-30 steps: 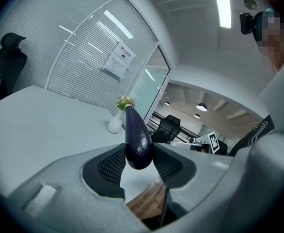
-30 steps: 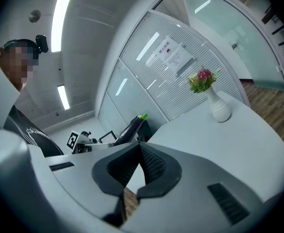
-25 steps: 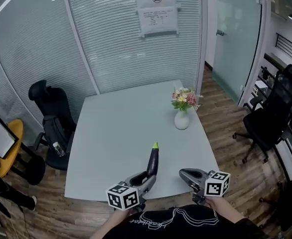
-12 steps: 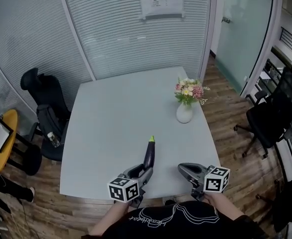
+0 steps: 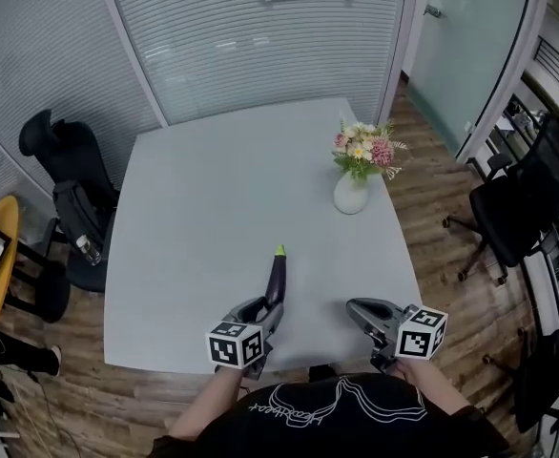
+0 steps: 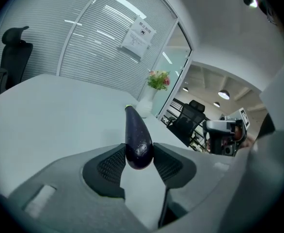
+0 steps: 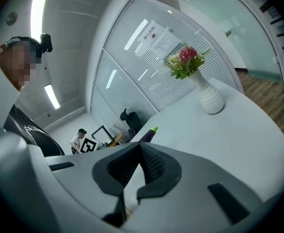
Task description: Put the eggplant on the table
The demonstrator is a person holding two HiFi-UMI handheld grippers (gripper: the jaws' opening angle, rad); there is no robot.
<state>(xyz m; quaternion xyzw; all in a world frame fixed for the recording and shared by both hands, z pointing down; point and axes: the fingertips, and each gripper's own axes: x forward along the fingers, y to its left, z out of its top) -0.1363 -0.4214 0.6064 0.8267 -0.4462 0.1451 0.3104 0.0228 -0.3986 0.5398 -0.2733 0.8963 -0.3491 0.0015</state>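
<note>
A dark purple eggplant [image 5: 276,280] with a green stem end points away from me over the near part of the pale grey table [image 5: 203,179]. My left gripper [image 5: 260,310] is shut on its thick end; in the left gripper view both pads press the eggplant [image 6: 137,135] inside the left gripper [image 6: 139,158]. Whether the eggplant touches the table I cannot tell. My right gripper [image 5: 358,309] hovers to the right near the table's front edge, shut with nothing held [image 7: 141,148]. The eggplant's stem [image 7: 153,129] peeks over its jaws.
A white vase of pink and yellow flowers [image 5: 352,191] stands on the table's right side. Black office chairs stand at the left [image 5: 65,184] and right [image 5: 532,184] of the table. Glass walls with blinds [image 5: 251,46] close the back. Wooden floor surrounds the table.
My left gripper has sunk toward the table with the eggplant still gripped. The right gripper has come down a little. The head view has tipped down more.
</note>
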